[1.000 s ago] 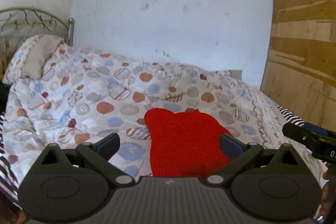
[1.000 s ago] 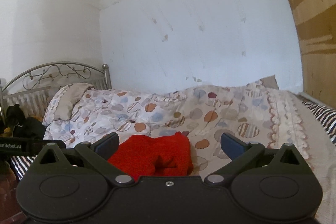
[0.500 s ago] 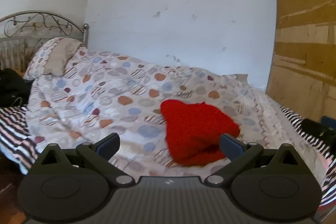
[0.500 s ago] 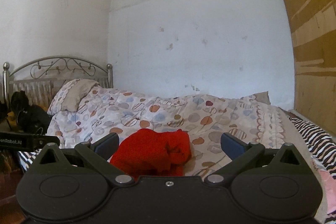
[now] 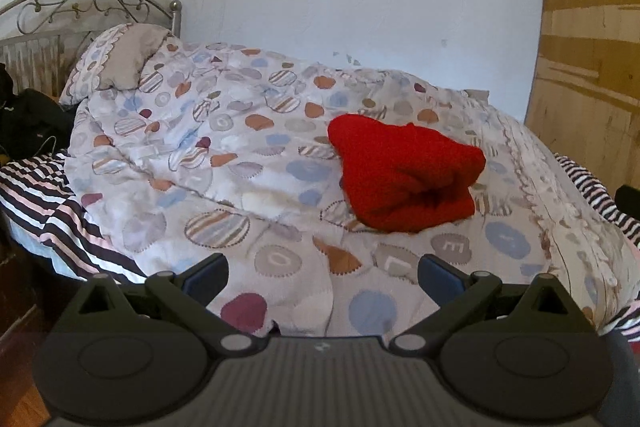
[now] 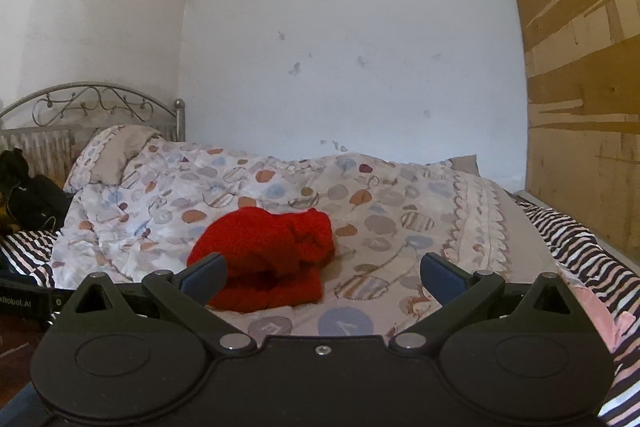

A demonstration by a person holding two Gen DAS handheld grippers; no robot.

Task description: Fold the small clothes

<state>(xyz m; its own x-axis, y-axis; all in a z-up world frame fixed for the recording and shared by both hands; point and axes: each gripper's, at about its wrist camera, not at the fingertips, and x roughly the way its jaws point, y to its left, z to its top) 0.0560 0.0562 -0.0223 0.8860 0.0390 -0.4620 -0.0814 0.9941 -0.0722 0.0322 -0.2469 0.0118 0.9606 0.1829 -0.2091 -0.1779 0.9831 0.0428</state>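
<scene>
Bed (image 5: 36,187): spotted duvet (image 5: 224,163) spread over striped sheet (image 5: 68,223); folded red garment (image 5: 404,179) on duvet; pillow (image 5: 116,63) at headboard (image 5: 80,3).

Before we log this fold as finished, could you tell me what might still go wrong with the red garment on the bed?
1. The red garment lies as a loose, bulging bundle with a gaping open fold at its near edge, so it may spring open.
2. It rests on a rumpled, uneven duvet, so it could slump or roll.
3. Both the left tool and right tool are open and clear of it, so nothing presses the fold flat.
</scene>
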